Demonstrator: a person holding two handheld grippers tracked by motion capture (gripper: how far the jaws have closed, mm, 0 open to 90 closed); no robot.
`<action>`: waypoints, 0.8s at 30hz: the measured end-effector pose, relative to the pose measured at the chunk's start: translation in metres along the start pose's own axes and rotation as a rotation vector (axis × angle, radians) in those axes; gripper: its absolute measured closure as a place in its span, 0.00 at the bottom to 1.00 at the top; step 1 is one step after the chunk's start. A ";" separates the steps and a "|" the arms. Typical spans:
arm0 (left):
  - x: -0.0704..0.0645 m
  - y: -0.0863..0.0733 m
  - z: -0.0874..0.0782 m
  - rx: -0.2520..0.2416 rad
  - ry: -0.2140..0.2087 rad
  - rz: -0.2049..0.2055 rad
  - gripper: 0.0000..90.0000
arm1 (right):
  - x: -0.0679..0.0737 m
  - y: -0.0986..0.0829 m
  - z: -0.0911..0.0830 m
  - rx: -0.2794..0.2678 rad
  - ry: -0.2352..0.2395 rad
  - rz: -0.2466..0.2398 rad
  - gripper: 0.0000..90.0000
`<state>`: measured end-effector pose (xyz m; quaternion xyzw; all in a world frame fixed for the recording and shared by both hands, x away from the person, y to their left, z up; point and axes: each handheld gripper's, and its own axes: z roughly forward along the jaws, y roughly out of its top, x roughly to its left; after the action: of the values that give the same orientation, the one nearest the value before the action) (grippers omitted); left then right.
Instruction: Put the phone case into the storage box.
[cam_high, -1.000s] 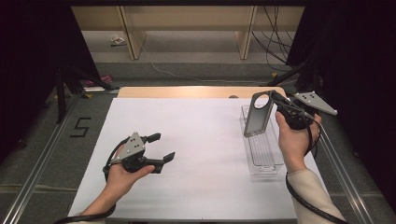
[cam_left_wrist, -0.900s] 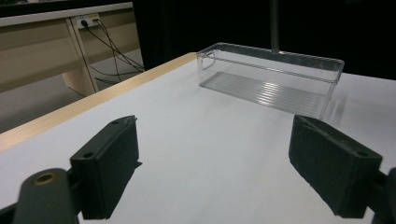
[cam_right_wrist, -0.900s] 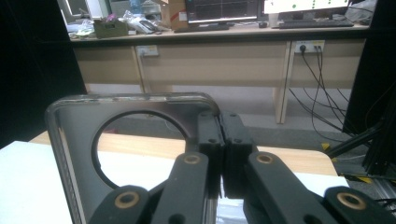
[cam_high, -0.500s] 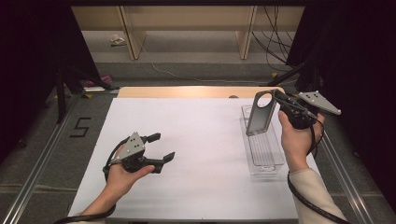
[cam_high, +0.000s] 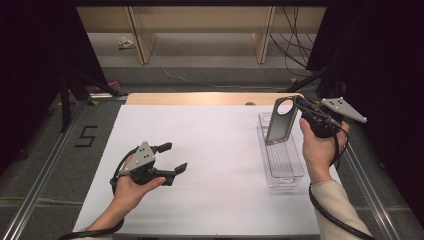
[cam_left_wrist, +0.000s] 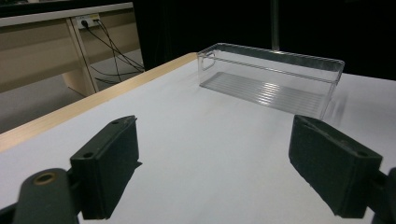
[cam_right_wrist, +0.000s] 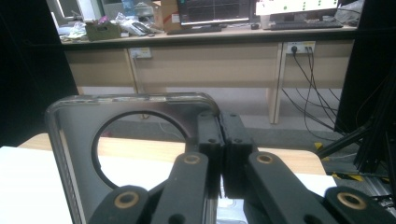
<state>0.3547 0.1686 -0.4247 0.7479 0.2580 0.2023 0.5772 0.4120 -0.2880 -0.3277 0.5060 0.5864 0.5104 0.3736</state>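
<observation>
High view: right gripper (cam_high: 299, 106) at about 2 o'clock on the table (cam_high: 210, 145), clamped on the top corner of a dark phone case (cam_high: 279, 121), hanging upright over the far end of a clear bin (cam_high: 282, 162). Thin pinch on one edge, so could easily swing or slip out, or catch the bin's rim if lowered crooked. Left gripper (cam_high: 172, 157) down at 8 o'clock, wide open, holding nothing, well apart from the bin.

Left gripper view: pads (cam_left_wrist: 109, 163) spread wide, bin (cam_left_wrist: 275, 84) off at 1 o'clock, nothing between but bare white sheet.

Right gripper view: jaws pinched tight on the case (cam_right_wrist: 74, 140) wall right beside the round camera hole. Desk (cam_right_wrist: 210, 37) and cables (cam_right_wrist: 303, 84) behind, out of the way.
</observation>
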 end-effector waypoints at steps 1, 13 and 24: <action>0.000 0.000 0.000 0.000 0.000 0.000 0.18 | 0.000 0.000 0.000 0.000 -0.001 -0.001 0.99; 0.000 0.000 0.000 0.001 -0.001 -0.001 0.18 | -0.001 -0.001 0.001 0.001 -0.005 -0.004 0.99; 0.000 0.000 0.001 0.002 -0.001 0.000 0.18 | -0.003 0.000 0.002 0.002 -0.009 -0.004 0.99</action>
<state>0.3548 0.1681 -0.4252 0.7485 0.2579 0.2015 0.5767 0.4147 -0.2908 -0.3284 0.5077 0.5863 0.5066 0.3767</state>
